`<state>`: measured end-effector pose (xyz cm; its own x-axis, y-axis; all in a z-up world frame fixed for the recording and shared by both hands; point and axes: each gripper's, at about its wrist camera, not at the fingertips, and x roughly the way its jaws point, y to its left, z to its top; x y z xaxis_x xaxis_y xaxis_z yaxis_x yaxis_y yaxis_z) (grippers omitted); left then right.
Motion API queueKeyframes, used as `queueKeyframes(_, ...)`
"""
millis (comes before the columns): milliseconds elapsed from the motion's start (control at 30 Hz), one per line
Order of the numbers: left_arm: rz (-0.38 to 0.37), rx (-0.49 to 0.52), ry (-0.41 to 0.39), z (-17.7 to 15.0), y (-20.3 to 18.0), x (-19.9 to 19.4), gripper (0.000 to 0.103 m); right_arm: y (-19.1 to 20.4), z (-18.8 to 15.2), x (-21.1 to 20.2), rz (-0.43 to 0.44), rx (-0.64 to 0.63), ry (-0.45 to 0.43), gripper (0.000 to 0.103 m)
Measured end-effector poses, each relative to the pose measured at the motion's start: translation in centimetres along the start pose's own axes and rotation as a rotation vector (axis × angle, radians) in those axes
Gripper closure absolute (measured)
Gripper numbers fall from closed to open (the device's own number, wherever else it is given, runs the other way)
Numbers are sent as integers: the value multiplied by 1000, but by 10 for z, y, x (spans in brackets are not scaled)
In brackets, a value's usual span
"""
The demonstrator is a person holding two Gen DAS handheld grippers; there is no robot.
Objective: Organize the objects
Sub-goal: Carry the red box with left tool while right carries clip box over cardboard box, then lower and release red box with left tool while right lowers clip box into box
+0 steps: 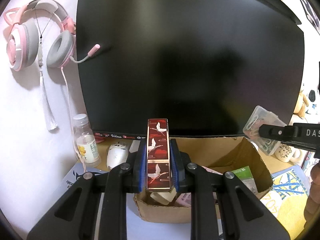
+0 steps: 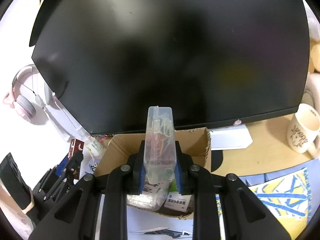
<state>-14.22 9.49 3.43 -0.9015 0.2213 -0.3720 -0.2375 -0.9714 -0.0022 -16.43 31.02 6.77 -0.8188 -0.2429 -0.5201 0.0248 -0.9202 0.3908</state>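
My left gripper [image 1: 158, 166] is shut on a slim red box with white cranes [image 1: 158, 152], held upright above the near left corner of an open cardboard box [image 1: 250, 160]. In the right wrist view, my right gripper [image 2: 159, 170] is shut on a clear plastic case of coloured paper clips [image 2: 160, 138], held on edge over the same cardboard box [image 2: 200, 142]. The clip case [image 1: 262, 128] and the right gripper's black finger [image 1: 284, 134] also show at the right of the left wrist view. The red box [image 2: 76, 146] and left gripper appear at the left of the right wrist view.
A large dark monitor [image 1: 190, 60] stands right behind the box. Pink headphones [image 1: 36, 36] hang on the wall at left. A clear bottle [image 1: 86, 142] and white mouse [image 1: 117, 154] sit at left, a cream mug [image 2: 304, 128] and a blue-yellow cloth [image 2: 280, 198] at right. Packets lie inside the box.
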Motion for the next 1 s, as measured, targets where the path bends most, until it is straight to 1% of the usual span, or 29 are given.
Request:
queueKeyframes(100,-3,5,7,-1,-3,2,83,-1,-3,4,7,-3,11,77)
queueKeyframes(200,-4,4,11,-2,-3,3,83,1,-4,4,-8,-23,2,77)
queueKeyframes(433,-12,1,25,-4,-5,10,83,10,-10,7,-11,-55,-3,77)
queueKeyframes(567,-30,11,30,-7,-10,14,83,16,-14,10,-20,-89,-8,77)
queueKeyframes(867,-33,47,54,-14,-21,26,83,14,-20,23,-90,-137,-4,77)
queueKeyframes(1000,-10,35,85,-17,-17,39,83,11,-22,32,-121,-139,11,77)
